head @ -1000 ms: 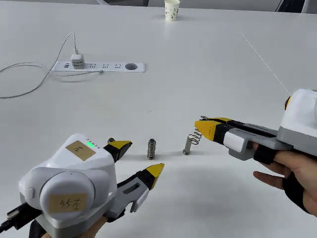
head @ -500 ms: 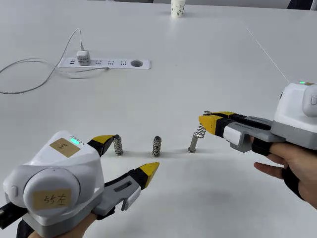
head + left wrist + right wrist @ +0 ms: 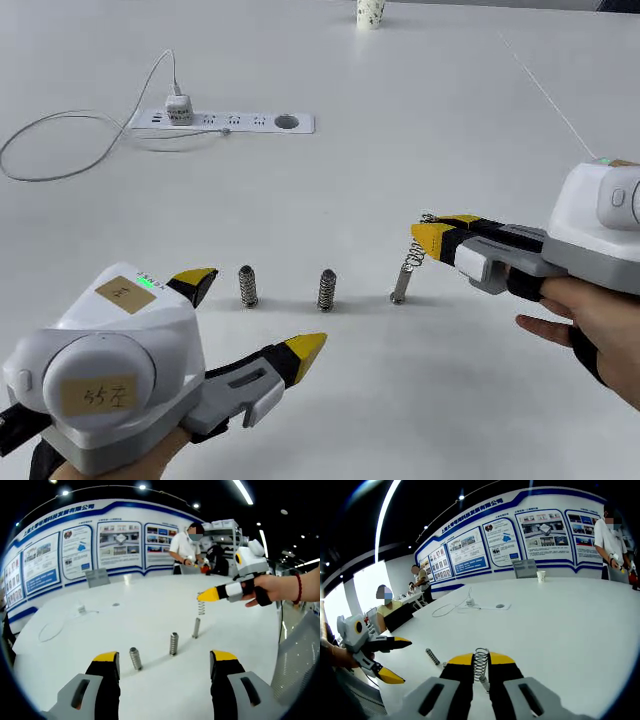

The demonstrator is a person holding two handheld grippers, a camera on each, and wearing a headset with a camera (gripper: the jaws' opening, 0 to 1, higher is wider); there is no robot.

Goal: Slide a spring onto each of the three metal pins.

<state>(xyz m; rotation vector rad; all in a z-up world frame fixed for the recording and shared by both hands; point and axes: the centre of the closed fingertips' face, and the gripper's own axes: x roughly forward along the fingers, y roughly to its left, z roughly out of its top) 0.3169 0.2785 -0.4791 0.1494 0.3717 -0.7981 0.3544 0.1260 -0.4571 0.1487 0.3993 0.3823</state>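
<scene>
Three metal pins stand in a row on the white table (image 3: 420, 120). A spring sits on the left pin (image 3: 248, 286) (image 3: 135, 658) and another on the middle pin (image 3: 327, 289) (image 3: 173, 643). The right pin (image 3: 400, 286) (image 3: 196, 627) is bare. My right gripper (image 3: 430, 235) (image 3: 481, 660) is shut on a third spring (image 3: 415, 253) (image 3: 481, 663) (image 3: 201, 607), which tilts with its lower end at that pin's top. My left gripper (image 3: 250, 313) (image 3: 165, 657) hovers open in front of the left pin, holding nothing.
A white power strip (image 3: 225, 122) with a plugged charger (image 3: 180, 105) and a looping cable (image 3: 60, 150) lies at the back left. A paper cup (image 3: 371, 12) stands at the far edge. People stand in the background of both gripper views.
My left gripper has drawn back to the left, uncovering the left pin with its spring. The right gripper still holds the spring at the right pin's top. The head camera has shifted.
</scene>
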